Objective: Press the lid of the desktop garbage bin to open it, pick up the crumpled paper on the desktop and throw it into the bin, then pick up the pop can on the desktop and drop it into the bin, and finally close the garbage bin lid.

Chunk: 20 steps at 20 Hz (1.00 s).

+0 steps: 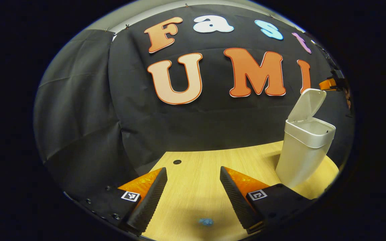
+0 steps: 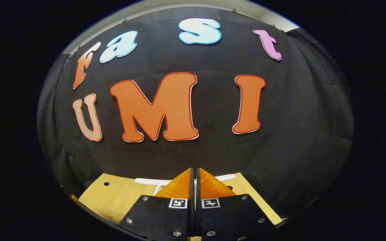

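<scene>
Left gripper (image 1: 193, 187) low over wooden table (image 1: 196, 174), fingers spread wide, nothing between them. Garbage bin (image 1: 302, 154) upright on table, ahead and right of left gripper, well apart; lid (image 1: 307, 104) raised, opening exposed. Small blue mark (image 1: 206, 221) on table between fingers. Right gripper (image 2: 194, 177) above table edge, fingers pressed together, nothing visibly held; white object partly hidden behind them, identity cannot tell.

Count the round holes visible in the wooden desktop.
3. One hole lies near the desktop's back edge in the left gripper view; two appear in the right gripper view. Some may coincide or be hidden.
</scene>
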Motion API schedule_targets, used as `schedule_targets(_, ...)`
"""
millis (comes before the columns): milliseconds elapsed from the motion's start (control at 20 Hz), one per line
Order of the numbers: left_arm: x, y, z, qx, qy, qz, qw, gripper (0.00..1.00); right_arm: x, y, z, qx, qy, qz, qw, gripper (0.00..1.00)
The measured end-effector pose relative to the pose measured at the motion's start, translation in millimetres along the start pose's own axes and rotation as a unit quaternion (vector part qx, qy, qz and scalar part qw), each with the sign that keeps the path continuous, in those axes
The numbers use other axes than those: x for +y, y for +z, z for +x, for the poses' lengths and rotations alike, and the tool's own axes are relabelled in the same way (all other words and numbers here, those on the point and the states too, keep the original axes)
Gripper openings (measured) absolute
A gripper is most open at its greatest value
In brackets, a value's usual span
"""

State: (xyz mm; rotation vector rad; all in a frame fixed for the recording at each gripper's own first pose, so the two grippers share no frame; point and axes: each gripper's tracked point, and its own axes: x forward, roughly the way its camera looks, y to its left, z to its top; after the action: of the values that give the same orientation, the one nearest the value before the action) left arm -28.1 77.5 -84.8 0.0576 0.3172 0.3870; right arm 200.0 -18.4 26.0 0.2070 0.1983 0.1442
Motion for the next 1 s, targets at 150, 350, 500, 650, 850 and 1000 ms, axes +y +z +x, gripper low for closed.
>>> schedule_targets(150, 14, 0, 4, -0.006, -0.011, -0.003, 1.000, 1.00, 9, 0, -16, -0.007, -0.007, 0.006, 1.000, 0.01)
schedule_targets(350, 25, -3, 12, -0.003, -0.029, -0.008, 1.000, 1.00, 24, -14, -38, -0.001, -0.009, 0.002, 1.000, 0.02)
schedule_targets(500, 26, -5, 15, -0.003, -0.048, -0.008, 0.999, 0.99, 32, -34, -50, 0.016, -0.016, -0.004, 1.000, 0.34)
schedule_targets(650, 27, -11, 19, 0.000, -0.067, -0.006, 0.998, 1.00, 54, -51, -64, 0.016, 0.009, -0.002, 1.000, 0.58)
schedule_targets(850, 27, -21, 24, 0.011, -0.091, -0.007, 0.996, 1.00, 85, -69, -85, 0.006, 0.047, -0.001, 0.999, 0.96)
schedule_targets(1000, 27, -32, 29, 0.025, -0.110, -0.009, 0.994, 1.00, 104, -79, -103, -0.011, 0.057, -0.035, 0.998, 0.97)
